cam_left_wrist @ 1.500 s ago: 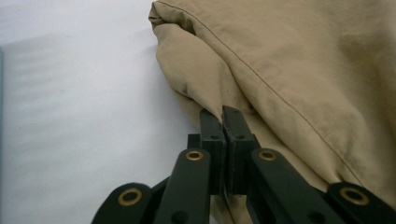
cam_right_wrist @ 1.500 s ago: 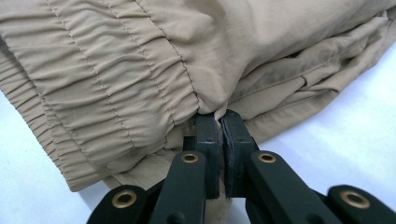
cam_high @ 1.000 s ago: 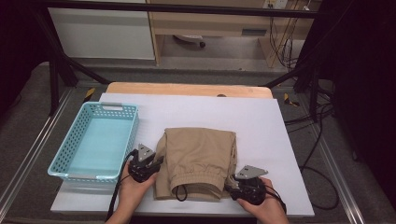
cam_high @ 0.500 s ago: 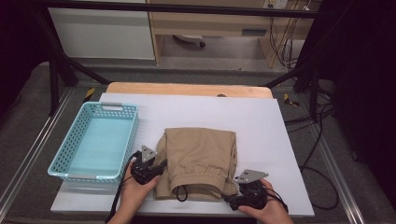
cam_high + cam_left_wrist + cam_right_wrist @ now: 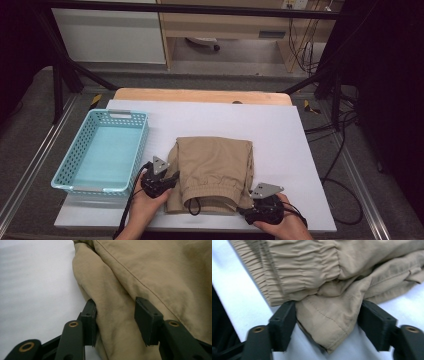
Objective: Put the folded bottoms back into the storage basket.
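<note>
As folded, khaki pants point(image 5: 214, 172) waistband twd person, long axis front-back, left tool point(image 5: 116, 320) & right tool point(image 5: 328, 326) part-open astride fabric.

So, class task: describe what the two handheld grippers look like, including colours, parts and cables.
Each gripper, left gripper and right gripper, is black with two blocky jaws carrying brass-coloured pivot rivets. A grey three-cornered plate sits on top of each, and a black cable trails back. The forearms show no sleeves.

jaws: black, blocky pads, brass-ringed rivets at the pivots
left gripper point(image 5: 171, 178): black body, grey three-cornered plate on top, black cable trailing
right gripper point(image 5: 245, 212): same build, black cable looping
forearms: bare, no sleeves
</note>
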The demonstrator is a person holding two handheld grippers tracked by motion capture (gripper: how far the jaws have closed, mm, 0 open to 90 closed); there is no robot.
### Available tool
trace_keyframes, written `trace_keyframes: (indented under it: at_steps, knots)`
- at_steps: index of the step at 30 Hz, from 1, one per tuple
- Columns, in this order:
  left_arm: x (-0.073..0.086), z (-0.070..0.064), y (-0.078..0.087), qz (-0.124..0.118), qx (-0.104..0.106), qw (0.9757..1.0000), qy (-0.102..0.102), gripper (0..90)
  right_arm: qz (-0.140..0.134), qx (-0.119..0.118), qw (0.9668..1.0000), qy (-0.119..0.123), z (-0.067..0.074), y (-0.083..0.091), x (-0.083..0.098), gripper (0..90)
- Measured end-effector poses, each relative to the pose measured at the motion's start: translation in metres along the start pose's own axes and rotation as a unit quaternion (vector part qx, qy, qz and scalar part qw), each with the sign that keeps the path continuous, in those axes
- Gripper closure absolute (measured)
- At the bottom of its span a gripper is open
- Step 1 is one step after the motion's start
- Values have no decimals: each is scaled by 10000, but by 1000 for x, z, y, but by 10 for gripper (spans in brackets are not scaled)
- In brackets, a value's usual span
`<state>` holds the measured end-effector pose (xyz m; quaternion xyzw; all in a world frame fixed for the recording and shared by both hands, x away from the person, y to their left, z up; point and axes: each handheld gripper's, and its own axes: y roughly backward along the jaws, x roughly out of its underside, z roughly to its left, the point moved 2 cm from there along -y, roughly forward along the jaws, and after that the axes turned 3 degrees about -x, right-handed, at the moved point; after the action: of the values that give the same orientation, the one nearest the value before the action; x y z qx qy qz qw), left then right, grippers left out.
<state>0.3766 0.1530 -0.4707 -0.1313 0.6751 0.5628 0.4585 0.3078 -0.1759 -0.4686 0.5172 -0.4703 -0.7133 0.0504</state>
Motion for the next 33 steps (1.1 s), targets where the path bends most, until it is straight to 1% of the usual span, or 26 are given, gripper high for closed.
trace_keyframes:
  at_steps: [3,8,13,14,16,18,22,24,27,29,31,32,33]
  knots:
    - [0,0,0,-5,14,10000,17,545,-93,-117,9999,75,-2,1,1,424]
    - [0,0,0,-3,16,10000,20,545,-209,-319,9992,81,-4,2,1,642]
    - [0,0,0,6,13,10000,8,543,-173,-344,9992,66,-3,-1,-4,773]
    - [0,0,0,-2,12,10000,25,543,-170,-345,9993,29,-3,-1,-5,795]
    - [0,1,0,6,24,10000,32,543,-153,-313,9994,-18,-2,-2,-7,819]
    - [-1,1,0,11,51,10000,62,543,-193,-317,9993,-75,-3,-1,-9,828]
    - [-1,2,1,7,86,9999,105,547,-500,-352,9978,-274,-6,6,-13,835]
    - [-2,1,2,3,82,9999,90,546,-557,-342,9974,-301,-6,9,-13,835]
    - [-4,2,6,-51,87,9999,125,539,-386,-275,9987,-195,-4,7,-10,835]
    - [-7,1,10,-135,66,9998,144,512,-299,-240,9992,-136,-3,5,-8,834]
    - [-13,1,14,-244,37,9996,114,488,-223,-214,9994,-133,-3,3,-7,834]
    - [-17,1,14,-310,15,9994,127,465,-175,-191,9996,-88,-2,1,-7,833]
    - [-22,2,14,-374,-29,9993,81,436,-128,-165,9997,-93,-2,0,-7,832]
